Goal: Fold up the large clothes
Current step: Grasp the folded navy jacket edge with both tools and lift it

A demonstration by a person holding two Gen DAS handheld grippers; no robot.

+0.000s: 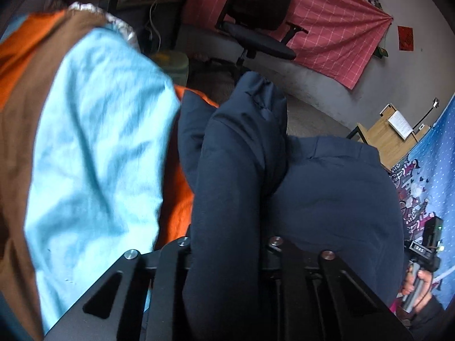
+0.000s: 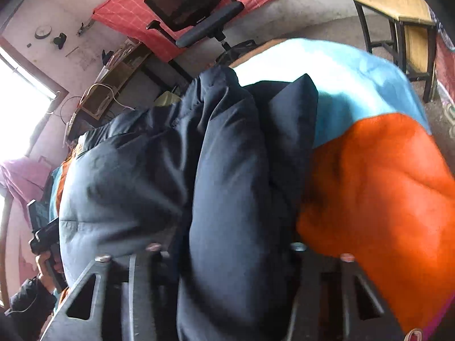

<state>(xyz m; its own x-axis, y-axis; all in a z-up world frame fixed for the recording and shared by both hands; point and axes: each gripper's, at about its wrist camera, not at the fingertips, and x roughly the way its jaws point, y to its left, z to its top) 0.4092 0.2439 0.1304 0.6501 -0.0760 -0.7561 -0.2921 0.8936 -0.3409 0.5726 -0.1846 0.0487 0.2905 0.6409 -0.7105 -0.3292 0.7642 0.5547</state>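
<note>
Both grippers' fingers clamp folds of the navy padded jacket (image 1: 227,199): left gripper (image 1: 227,255), right gripper (image 2: 227,255); orange-and-blue bedding (image 2: 384,184) at 3 o'clock

Matt navy padded cloth jacket (image 1: 233,176)

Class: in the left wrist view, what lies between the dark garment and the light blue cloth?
A strip of orange cloth shows between the dark garment and the light blue cloth, in the left wrist view.
</note>
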